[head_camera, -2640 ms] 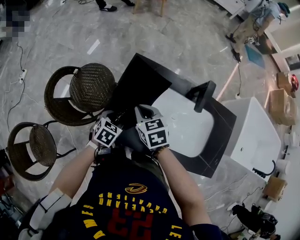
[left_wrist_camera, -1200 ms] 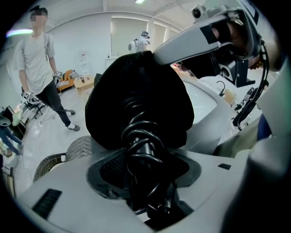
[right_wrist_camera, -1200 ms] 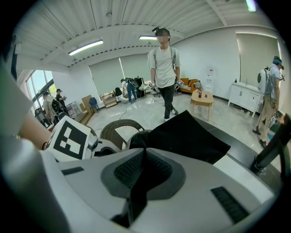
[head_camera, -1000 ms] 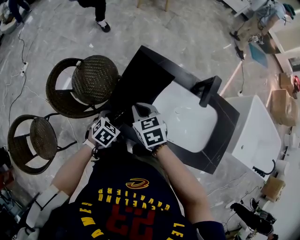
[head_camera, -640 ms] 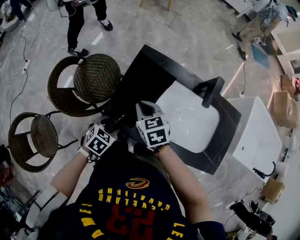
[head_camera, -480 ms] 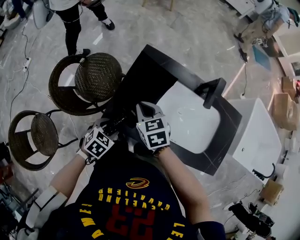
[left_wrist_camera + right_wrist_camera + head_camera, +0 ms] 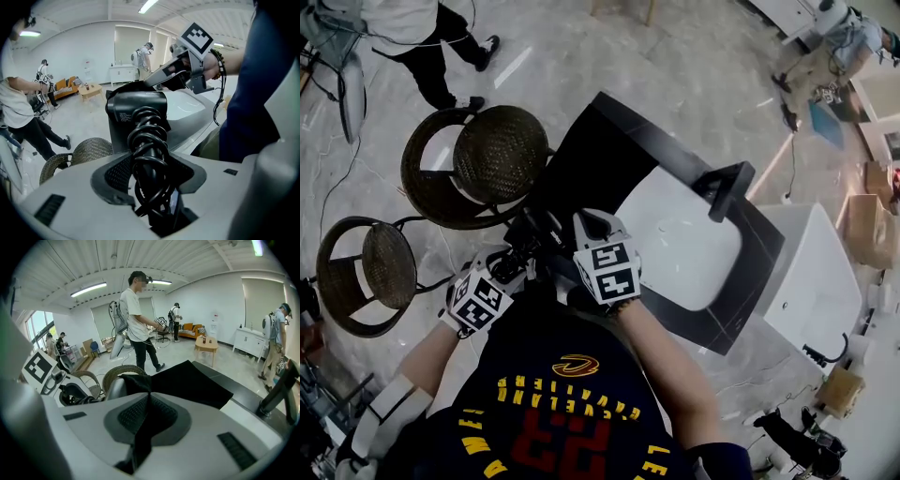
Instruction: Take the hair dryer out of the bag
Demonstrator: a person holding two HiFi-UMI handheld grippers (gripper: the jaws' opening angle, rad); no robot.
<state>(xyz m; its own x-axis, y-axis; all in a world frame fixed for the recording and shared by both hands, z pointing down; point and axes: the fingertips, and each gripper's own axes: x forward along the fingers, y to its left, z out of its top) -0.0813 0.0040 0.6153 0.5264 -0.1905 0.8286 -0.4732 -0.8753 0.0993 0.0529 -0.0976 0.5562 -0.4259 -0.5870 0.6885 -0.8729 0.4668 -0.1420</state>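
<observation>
The black hair dryer (image 7: 136, 107) points away from me, its handle wound in a coiled black cord (image 7: 149, 150). My left gripper (image 7: 152, 192) is shut on that wrapped handle. In the head view the left gripper (image 7: 508, 270) holds the dryer (image 7: 530, 246) just left of the bag. The black cloth bag (image 7: 192, 380) lies on the dark countertop (image 7: 722, 314), and my right gripper (image 7: 144, 420) is shut on its near edge. From above, the right gripper (image 7: 586, 227) sits at the bag (image 7: 581, 169) beside the white basin (image 7: 675, 239).
A black faucet (image 7: 727, 187) stands at the basin's far side. Two wicker stools (image 7: 492, 155) (image 7: 370, 272) stand left of the counter, close to my left hand. A white tub (image 7: 811, 272) is at the right. A person (image 7: 403, 33) stands beyond the stools.
My left gripper has drawn down and to the left in the head view with the hair dryer, away from the bag. The right gripper has stayed on the bag.
</observation>
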